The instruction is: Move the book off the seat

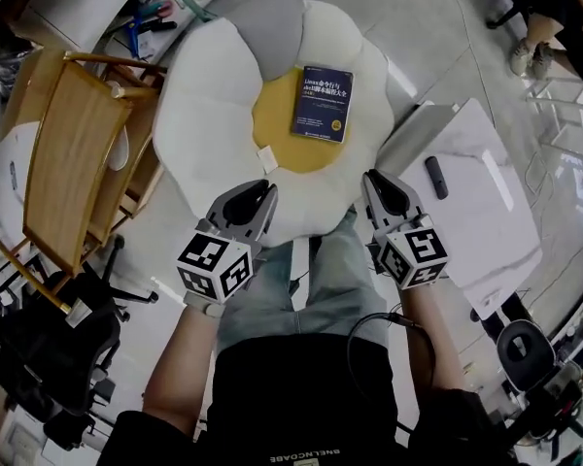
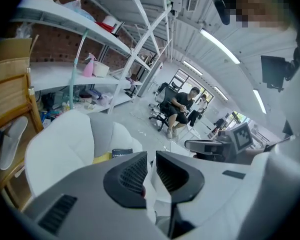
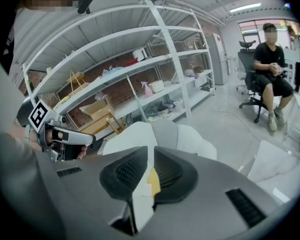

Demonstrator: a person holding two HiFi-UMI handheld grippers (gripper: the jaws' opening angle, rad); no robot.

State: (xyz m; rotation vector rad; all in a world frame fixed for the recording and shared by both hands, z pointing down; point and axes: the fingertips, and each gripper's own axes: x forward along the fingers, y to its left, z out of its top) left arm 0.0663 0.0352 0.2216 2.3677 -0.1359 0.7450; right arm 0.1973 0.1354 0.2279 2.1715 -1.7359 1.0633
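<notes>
A dark blue book point(image 1: 323, 103) lies flat on the yellow centre of a white flower-shaped seat cushion point(image 1: 214, 115), toward its right side. In the left gripper view only the book's point(image 2: 121, 153) top edge shows above the jaws. My left gripper point(image 1: 262, 198) hovers at the cushion's near edge, short of the book, its jaws a narrow gap apart with nothing between them point(image 2: 151, 156). My right gripper point(image 1: 374, 184) is level with it at the cushion's near right edge, shut and empty point(image 3: 151, 151).
A wooden chair point(image 1: 73, 153) stands left of the cushion. A white table point(image 1: 486, 212) with a dark remote point(image 1: 435, 177) is on the right. A person sits on an office chair point(image 1: 549, 27) at the far right. White shelving point(image 3: 140, 64) lines the wall.
</notes>
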